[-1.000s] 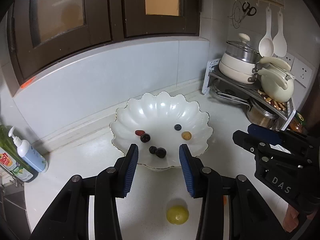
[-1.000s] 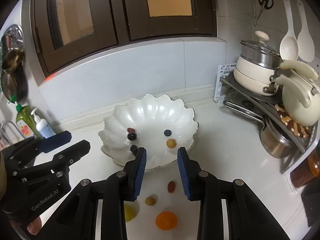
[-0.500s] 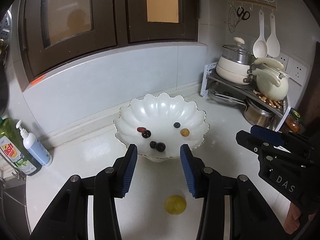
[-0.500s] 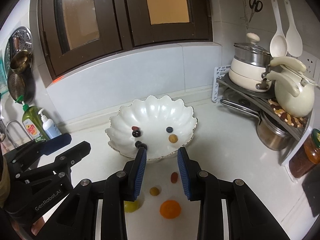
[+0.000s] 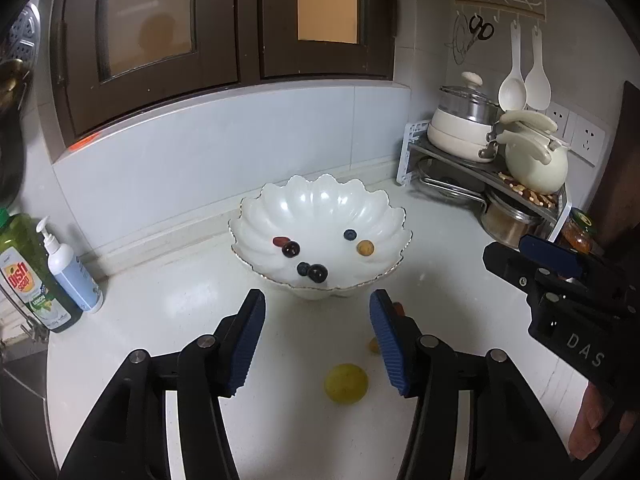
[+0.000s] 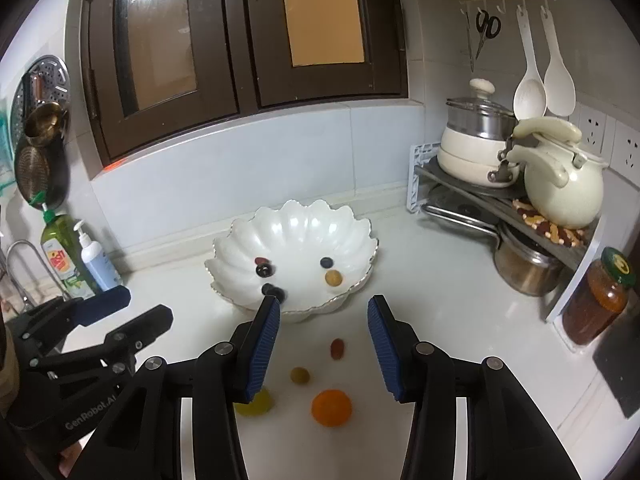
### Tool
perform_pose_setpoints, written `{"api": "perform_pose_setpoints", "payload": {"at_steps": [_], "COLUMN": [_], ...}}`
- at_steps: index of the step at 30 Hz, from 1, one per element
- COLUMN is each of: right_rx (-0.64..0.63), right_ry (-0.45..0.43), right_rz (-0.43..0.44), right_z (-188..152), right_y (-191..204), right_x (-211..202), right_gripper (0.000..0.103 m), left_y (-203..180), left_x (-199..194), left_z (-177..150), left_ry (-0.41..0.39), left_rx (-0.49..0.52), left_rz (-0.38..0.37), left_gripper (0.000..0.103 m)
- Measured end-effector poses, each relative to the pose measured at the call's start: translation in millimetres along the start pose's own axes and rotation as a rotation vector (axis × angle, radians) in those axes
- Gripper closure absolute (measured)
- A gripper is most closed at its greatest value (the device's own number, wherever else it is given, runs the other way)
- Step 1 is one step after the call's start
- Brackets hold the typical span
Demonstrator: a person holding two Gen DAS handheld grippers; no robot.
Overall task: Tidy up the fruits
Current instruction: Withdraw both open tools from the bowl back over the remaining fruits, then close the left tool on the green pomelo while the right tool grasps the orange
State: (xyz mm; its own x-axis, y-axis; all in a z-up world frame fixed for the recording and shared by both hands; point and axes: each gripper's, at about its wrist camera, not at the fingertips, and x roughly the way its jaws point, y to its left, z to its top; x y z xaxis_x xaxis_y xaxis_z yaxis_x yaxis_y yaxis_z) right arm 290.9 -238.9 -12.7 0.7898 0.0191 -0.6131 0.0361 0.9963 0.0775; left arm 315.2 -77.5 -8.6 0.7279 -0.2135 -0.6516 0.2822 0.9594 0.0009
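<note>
From the left wrist, the left tongs (image 5: 316, 344) gape wide and empty in front of the scalloped bowl (image 5: 256, 216); the yellow fruit (image 5: 345, 383) lies nearer the camera than the bowl and could roll off when pinched.

From the right wrist, the right tongs (image 6: 323, 344) are equally wide and empty; the orange fruit (image 6: 331, 402) and small berries (image 6: 337, 348) sit loose before the bowl, easily scattered.

We hold left gripper (image 5: 316, 342) level, jaws spread wide, nothing between | right gripper (image 6: 323, 344) alongside, jaws equally wide, nothing gripped.
</note>
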Motion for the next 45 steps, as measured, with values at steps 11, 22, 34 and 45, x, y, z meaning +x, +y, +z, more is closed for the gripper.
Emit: {"api": "perform_pose_setpoints", "payload": {"at_steps": [11,22,34,45], "right_rx": [-0.02,-0.007,-0.013,-0.012], "right_ry": [0.028,0.088,0.174,0.25], "right_rz": [0.015,0.016,0.027,0.024], "right_z": [-24,-48,-67,-79], "right_y": [4,1,1,-1], "right_x": [7,20,43,66], "right_gripper": [0.056,0.049,0.049,0.05], "left_y": [-1,-3,-3,-6], "left_x": [6,20,44,66], "left_z": [-23,-47,-68,-84], "left_ry": [0.012,0.058,0.127,0.188], "left_rx": [0.013,0.028,0.038,0.061], "left_rz": [0.0,-0.008,-0.046,-0.074], "left_gripper": [0.042,0.041,0.041,0.039]}}
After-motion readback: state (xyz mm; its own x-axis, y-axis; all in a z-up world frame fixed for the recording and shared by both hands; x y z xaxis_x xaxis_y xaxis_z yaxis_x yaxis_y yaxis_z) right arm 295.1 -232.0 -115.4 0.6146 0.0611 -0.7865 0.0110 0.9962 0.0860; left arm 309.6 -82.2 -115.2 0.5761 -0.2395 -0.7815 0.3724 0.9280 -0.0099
